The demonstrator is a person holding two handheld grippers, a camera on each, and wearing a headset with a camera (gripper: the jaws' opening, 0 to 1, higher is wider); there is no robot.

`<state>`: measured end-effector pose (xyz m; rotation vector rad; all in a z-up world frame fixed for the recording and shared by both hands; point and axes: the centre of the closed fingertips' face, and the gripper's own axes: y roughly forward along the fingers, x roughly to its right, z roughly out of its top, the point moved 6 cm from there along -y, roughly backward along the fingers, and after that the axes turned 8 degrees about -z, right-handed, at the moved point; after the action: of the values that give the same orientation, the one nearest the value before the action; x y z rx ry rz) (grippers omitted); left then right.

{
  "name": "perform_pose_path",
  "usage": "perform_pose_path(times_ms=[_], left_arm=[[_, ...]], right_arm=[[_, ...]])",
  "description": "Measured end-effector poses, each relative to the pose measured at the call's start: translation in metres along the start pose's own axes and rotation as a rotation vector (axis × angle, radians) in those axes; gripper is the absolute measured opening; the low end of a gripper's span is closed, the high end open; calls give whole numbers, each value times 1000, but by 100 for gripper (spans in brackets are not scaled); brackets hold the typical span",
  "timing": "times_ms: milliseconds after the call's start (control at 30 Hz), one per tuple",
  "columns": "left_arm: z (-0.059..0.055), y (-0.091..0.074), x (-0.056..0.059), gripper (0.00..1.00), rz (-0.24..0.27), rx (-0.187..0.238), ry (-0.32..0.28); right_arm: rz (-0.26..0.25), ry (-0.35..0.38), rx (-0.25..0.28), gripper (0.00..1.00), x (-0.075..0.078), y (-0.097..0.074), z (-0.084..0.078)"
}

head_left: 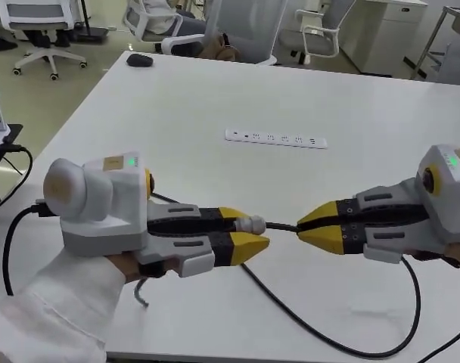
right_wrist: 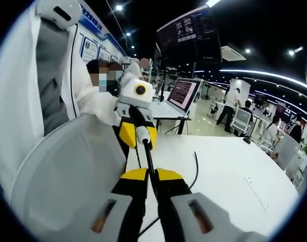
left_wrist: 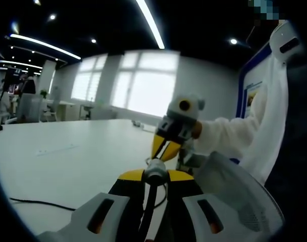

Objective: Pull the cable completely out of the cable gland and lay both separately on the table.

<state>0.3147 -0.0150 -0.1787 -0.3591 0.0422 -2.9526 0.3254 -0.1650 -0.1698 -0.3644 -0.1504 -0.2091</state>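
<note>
So in the head view my left gripper (head_left: 257,231) sits lower middle of the frame, jaws clamped tight on the grey cable gland (head_left: 251,224). My right gripper (head_left: 306,225), centre-right, is pinched closed around the black cable (head_left: 280,225) just beside the gland. The rest of the cable loops down over the white table (head_left: 215,98) toward the bottom right.

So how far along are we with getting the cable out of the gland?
Done: both grips are set, the left gripper shut on the grey-white plastic cable gland, the right gripper shut on the black round cable beside it. In hand: the pull. Left: the cable runs on through the gland and trails across the white table, so it is not out, and neither part is laid down yet.
</note>
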Motion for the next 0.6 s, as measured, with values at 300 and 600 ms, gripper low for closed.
perform_pose_path(times_ms=[300, 600], left_arm=[[1, -1, -1, 17, 3, 9, 2], [-1, -1, 0, 17, 2, -13, 10]], right_arm=[[-54, 56, -33, 4, 7, -17, -23], [-65, 100, -44, 4, 3, -18, -36]])
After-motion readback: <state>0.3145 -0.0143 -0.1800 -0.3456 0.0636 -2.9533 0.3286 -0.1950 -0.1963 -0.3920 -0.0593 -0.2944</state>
